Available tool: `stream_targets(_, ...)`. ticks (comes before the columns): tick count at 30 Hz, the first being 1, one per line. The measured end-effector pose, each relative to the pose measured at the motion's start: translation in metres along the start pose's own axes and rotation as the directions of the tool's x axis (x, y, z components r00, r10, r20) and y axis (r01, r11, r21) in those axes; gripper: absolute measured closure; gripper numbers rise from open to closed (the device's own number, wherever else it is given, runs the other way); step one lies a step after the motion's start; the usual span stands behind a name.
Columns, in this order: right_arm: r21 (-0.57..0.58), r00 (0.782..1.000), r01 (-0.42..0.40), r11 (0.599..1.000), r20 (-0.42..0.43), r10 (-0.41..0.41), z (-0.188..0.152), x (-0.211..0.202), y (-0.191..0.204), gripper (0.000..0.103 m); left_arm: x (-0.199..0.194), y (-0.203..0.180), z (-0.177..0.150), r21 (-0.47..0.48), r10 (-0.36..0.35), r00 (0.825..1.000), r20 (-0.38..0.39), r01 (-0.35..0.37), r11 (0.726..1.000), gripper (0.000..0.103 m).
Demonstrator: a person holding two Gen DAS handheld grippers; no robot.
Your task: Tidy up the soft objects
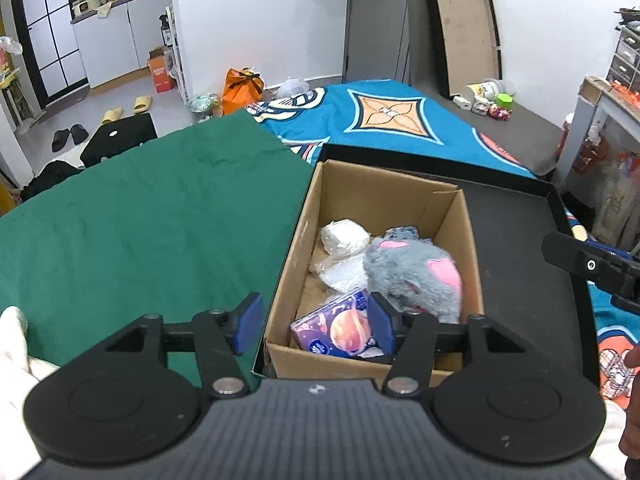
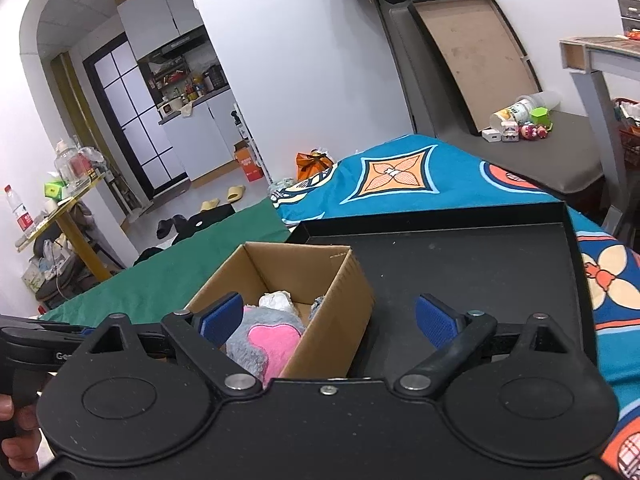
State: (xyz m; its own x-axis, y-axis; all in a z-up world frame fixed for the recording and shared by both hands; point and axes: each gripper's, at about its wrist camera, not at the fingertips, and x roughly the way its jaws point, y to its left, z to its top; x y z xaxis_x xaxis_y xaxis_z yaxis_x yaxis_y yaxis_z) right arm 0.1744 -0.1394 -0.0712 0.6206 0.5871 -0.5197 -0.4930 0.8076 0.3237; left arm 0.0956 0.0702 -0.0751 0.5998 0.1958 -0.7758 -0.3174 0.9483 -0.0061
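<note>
Cardboard box (image 1: pixel 352 196) holds fluffy grey-pink plush (image 1: pixel 412 272), glossy tissue pack (image 1: pixel 340 330)

Bright, even indoor light, soft shadows, sharp centre, strong fisheye bending and dark corners.

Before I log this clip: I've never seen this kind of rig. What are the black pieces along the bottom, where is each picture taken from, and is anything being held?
They are handheld claws, one in each of a person's hands, with a camera on each looking forward along its blue pads. In the left view, the left claw stands open above a cardboard box, holding nothing. The box holds a grey and pink plush toy, a purple tissue pack and a white bundle. In the right view, the right claw is wide open and empty. The box sits in a black tray beside a green cloth.
</note>
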Motion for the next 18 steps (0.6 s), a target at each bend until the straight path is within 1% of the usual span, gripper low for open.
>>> stream_targets(2,0.008,1.000,0.003,1.000,0.002,-0.003,0.001,-0.008,-0.002,0.001,-0.008,-0.001,0.002,-0.005,-0.012,1.000,0.006,0.012,1.000,0.037)
stream_targets(3,0.011,1.000,0.004,1.000,0.001,-0.004,0.002,-0.014,-0.004,0.000,-0.013,-0.002,0.002,-0.006,-0.018,1.000,0.011,0.018,1.000,0.036)
stream_targets(5,0.013,1.000,0.008,1.000,-0.001,-0.008,0.003,-0.024,-0.006,0.000,-0.023,-0.005,0.003,-0.005,-0.029,0.999,0.023,0.030,1.000,0.031)
stream_targets(11,0.038,1.000,0.029,0.999,0.000,-0.029,0.008,-0.052,-0.015,0.000,-0.049,-0.011,0.002,0.013,-0.070,0.996,0.056,0.070,0.997,0.024)
stream_targets(15,0.033,0.999,0.047,0.998,-0.003,-0.047,0.009,-0.070,-0.014,0.000,-0.065,-0.011,-0.004,0.000,-0.087,0.994,0.068,0.087,0.996,0.022)
stream_targets(18,0.050,0.999,0.041,0.998,-0.008,-0.040,0.009,-0.083,-0.015,0.000,-0.077,-0.010,-0.005,-0.004,-0.097,0.992,0.075,0.098,0.995,0.021)
